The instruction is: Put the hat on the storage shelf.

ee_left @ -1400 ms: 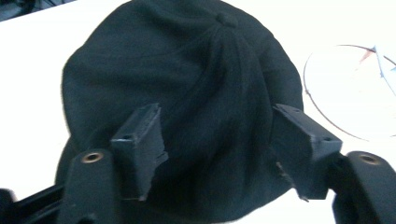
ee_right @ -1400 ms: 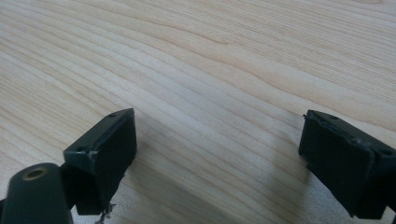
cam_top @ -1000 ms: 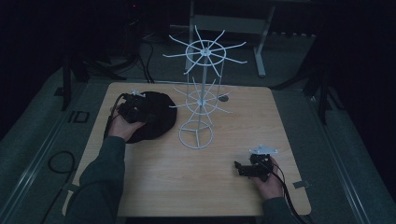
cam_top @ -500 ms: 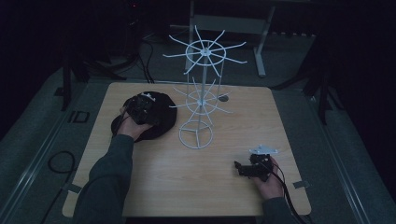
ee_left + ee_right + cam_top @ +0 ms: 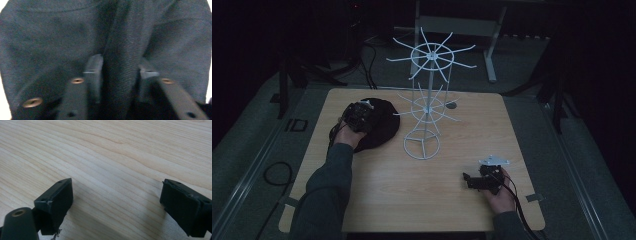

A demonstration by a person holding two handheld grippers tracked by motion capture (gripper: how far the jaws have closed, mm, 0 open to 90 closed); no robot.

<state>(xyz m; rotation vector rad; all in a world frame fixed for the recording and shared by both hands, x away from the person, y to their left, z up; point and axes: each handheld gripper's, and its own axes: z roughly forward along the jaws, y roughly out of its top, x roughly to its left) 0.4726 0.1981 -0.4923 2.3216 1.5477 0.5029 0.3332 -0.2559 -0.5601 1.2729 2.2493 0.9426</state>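
Note:
A black cloth [image 5: 383, 129] lies in a round heap on the left of the wooden table [image 5: 412, 185]. My left gripper [image 5: 368, 111] rests on top of it. In the left gripper view its jaws have just been closing and now pinch a raised fold of the dark fabric [image 5: 50, 37] between the pads, so the left gripper [image 5: 121, 71] is shut on it. My right gripper [image 5: 468, 179] sits low at the table's front right, pointing left. Its jaws [image 5: 117, 195] stand wide apart over bare wood with nothing between them.
A tall white wire stand [image 5: 427, 100] with spoked rings rises at the table's middle, just right of the cloth, on a ring base [image 5: 422, 147]. A small dark disc [image 5: 451, 105] lies behind it. Cables trail on the floor at the left.
The left hand has shifted slightly rightward over the black cloth and its forearm has swung in. The right hand has stayed in place.

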